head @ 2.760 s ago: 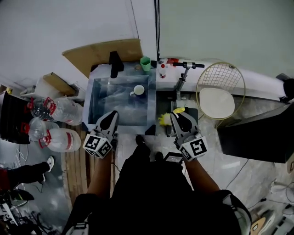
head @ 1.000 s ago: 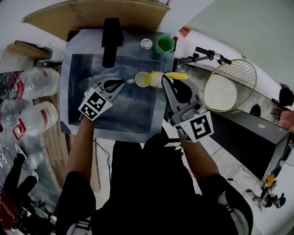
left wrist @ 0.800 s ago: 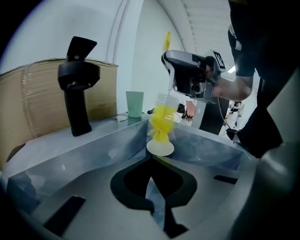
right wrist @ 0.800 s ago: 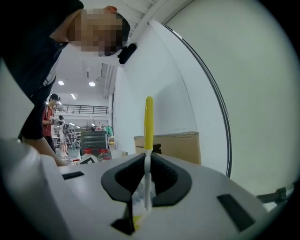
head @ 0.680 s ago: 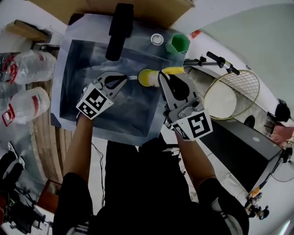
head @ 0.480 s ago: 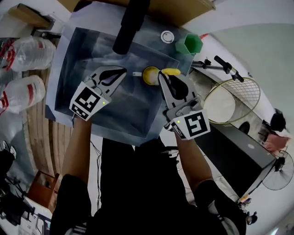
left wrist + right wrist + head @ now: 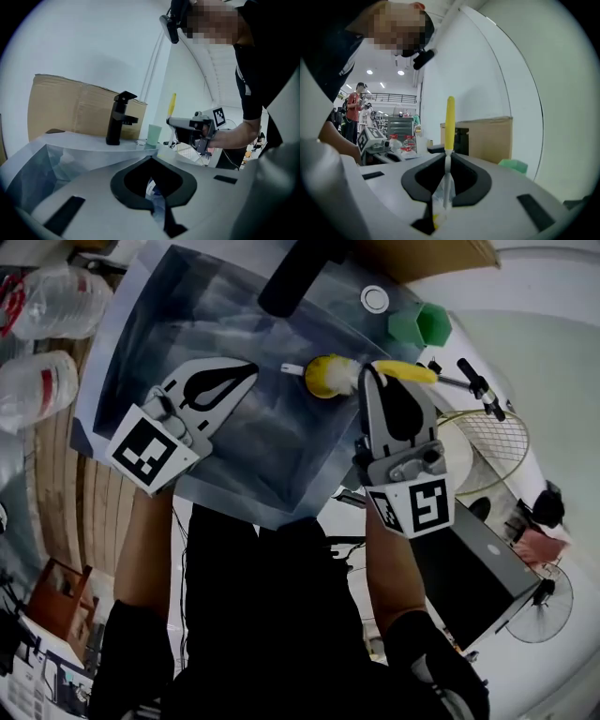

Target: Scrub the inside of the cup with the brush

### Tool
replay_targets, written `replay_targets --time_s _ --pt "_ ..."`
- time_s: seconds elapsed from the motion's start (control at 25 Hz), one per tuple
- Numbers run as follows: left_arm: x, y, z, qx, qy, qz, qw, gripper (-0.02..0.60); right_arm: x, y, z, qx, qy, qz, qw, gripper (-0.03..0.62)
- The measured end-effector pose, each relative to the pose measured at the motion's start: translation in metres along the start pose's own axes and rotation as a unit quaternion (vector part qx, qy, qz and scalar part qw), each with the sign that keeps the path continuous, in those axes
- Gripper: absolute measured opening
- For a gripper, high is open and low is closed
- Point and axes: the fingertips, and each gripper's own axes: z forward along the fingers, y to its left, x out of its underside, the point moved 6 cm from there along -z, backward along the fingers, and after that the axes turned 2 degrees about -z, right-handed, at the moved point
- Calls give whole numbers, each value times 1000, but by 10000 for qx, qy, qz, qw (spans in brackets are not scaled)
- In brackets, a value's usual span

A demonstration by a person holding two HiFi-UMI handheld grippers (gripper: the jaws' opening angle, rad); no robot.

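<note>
**One cup, one brush, both in the sink**

The right gripper (image 7: 372,371) is clamped on the single yellow-handled brush (image 7: 405,372). The brush's head is at the mouth of the one white cup (image 7: 294,369), which sits close to the sink's (image 7: 141,324) far right wall. The left gripper (image 7: 251,368), jaws together and empty, is near the cup's handle, above open basin floor. One green tumbler (image 7: 419,326) and one faucet (image 7: 295,273) stand behind; two bottles (image 7: 37,381) have red labels too small to read
</note>
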Motion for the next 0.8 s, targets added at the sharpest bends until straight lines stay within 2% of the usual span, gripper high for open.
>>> replay_targets --time_s 0.12,0.32,0.44,0.56,0.72,0.8 --pt "6 -3 -6 2 79 -23 10000 15 -5 1 3 2 -115 -216 9997 48" --pt "14 -10 -3 92 160 -10 9998 15 37 11 15 -80 428 -213 9988 48" --pt "14 -15 -1 157 153 19 9998 15 46 11 19 -113 565 -52 9983 48" --pt "14 -19 0 227 120 32 9997 15 36 7 17 -107 438 40 9990 48" --pt "13 -22 -1 269 128 6 9996 15 0 5 6 -52 -52 45 10000 48" --pt "13 -21 -1 258 144 10 9996 15 1 6 8 -108 -41 115 9999 48"
